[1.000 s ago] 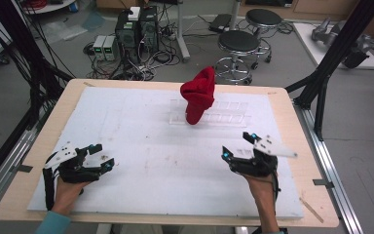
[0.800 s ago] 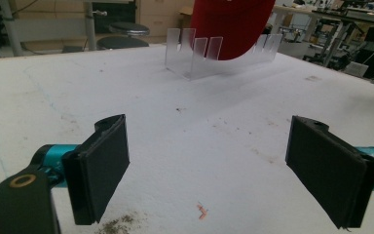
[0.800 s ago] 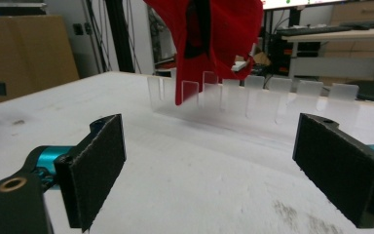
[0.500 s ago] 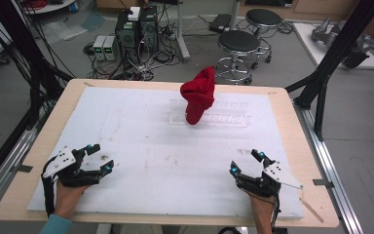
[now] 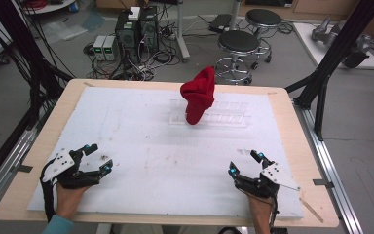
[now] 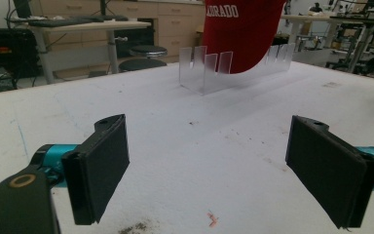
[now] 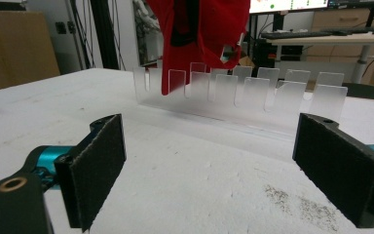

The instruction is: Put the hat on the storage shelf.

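My left claw (image 5: pixel 93 158) sits at the near left corner of the white mat (image 5: pixel 141 146), resting low in my hand (image 5: pixel 68 200), its jaws spread wide with nothing between them; in the left gripper view the two black pads (image 6: pixel 100 168) stand far apart over bare mat, touching no object. Moving right, toward the middle and far side of the table (image 5: pixel 44 131), a red cap (image 5: pixel 197 100) stands propped in a clear slotted rack (image 5: pixel 224 114), at the rack's left end, well apart from both my claws. In the left gripper view the cap (image 6: pixel 246 34) hangs over the rack (image 6: pixel 209 73) and carries white lettering; in the right gripper view the cap (image 7: pixel 199 29) sits above the row of clear tabs (image 7: pixel 253 92). Further right, my right claw (image 5: pixel 246 163) lies at the near right of the mat, also low over the surface, jaws spread just as wide and empty; its pads (image 7: pixel 97 168) frame bare mat with some dark specks, and it points toward the rack without touching it
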A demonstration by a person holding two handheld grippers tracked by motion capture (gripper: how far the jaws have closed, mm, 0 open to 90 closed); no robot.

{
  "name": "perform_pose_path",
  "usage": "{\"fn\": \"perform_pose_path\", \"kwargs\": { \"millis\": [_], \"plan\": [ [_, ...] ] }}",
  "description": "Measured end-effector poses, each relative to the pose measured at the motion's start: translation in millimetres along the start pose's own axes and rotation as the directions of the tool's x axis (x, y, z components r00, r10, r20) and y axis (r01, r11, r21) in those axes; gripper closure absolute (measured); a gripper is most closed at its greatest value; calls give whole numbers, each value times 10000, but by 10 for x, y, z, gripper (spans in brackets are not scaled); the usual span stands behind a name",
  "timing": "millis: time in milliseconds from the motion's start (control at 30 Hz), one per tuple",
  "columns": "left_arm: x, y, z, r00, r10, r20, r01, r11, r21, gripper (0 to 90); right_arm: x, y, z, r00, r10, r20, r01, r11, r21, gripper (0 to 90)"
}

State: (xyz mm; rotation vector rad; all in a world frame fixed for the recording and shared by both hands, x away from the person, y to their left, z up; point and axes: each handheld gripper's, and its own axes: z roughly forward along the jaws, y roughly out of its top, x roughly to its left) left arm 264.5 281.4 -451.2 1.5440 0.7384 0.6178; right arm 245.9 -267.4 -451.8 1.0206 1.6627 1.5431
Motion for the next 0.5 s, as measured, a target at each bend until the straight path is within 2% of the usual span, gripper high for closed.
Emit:
{"fn": "perform_pose_path", "kwargs": {
  "millis": [267,333,500],
  "plan": [
    [-27,-6,-15,9993,145,-340,-150,9998,-143,165,15,-9,-5,9999,-91,110,91,9999,-57,109],
    [-28,-7,-17,9992,180,-348,-186,9997,-174,165,24,-13,-11,9997,-229,61,230,9996,-142,109],
    [-34,-15,-33,9989,178,-435,-194,9991,-365,165,25,-27,-40,9999,-134,79,137,9990,-421,109]
  ]
}}
